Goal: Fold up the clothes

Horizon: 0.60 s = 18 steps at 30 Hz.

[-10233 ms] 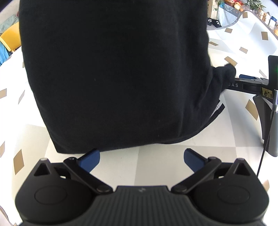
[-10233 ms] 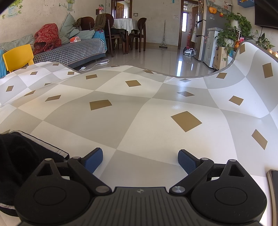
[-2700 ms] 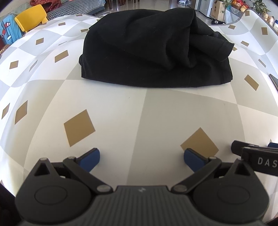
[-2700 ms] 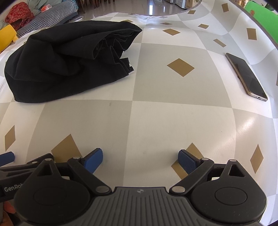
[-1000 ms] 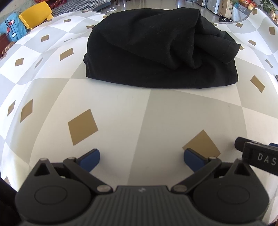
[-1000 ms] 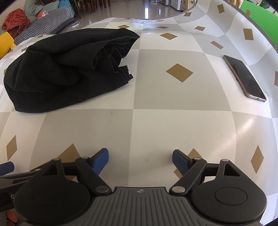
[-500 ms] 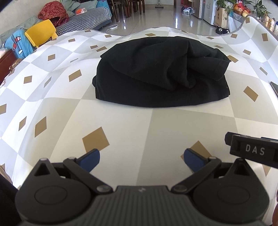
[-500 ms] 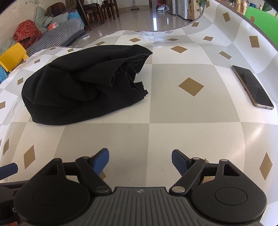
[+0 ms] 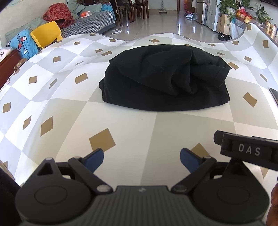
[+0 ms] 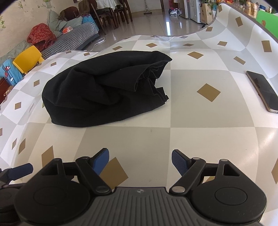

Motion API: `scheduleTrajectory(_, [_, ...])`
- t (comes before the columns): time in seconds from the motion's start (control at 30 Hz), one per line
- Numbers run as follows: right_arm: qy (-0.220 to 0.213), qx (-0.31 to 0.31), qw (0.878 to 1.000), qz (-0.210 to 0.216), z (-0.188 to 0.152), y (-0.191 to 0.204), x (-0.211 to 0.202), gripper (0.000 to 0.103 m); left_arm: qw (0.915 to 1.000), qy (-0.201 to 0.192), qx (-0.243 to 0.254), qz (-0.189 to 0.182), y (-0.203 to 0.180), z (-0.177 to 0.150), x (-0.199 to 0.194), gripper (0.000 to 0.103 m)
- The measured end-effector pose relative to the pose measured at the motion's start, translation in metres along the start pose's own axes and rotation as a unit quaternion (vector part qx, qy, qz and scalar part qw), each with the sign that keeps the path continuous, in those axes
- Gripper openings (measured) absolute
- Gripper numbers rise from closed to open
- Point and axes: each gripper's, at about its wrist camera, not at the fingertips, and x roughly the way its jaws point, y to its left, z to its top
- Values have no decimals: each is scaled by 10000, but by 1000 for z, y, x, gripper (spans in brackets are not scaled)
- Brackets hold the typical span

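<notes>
Right tool (image 10: 140, 160) (spread wide) alone sees phone (image 10: 263, 90) beside garment (image 10: 104, 90).

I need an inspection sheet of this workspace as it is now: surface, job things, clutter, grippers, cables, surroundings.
Surface: table with checked cloth, grey and white squares, tan diamonds.
Job's things: black garment in a loose, bunched fold, lying apart from both grippers.
Clutter: phone flat at the right edge.
Grippers: left gripper open, empty; right gripper open, empty.
Cables: white cable on the floor beyond the table.
Surroundings: yellow chair, sofa, plants.
</notes>
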Motion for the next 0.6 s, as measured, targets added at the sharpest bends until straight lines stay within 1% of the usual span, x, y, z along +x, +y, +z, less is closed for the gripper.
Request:
scheduleTrajectory(0.1, [-19,-55,10000,14,0,3,-1,79,10000,33,-10,8,1,-1,0,92])
scheduleTrajectory(0.27, [-70,-156,9998,63,1,9,-4,79,10000,16,-32,-5,2,-1,-2,92])
scheduleTrajectory(0.4, [-117,-267,9995,78,1,13,-6,79,10000,46,-42,-6,2,0,-2,94])
scheduleTrajectory(0.6, [-197,-309,9992,164,5,17,-12,79,10000,85,13,33,1,-1,-4,101])
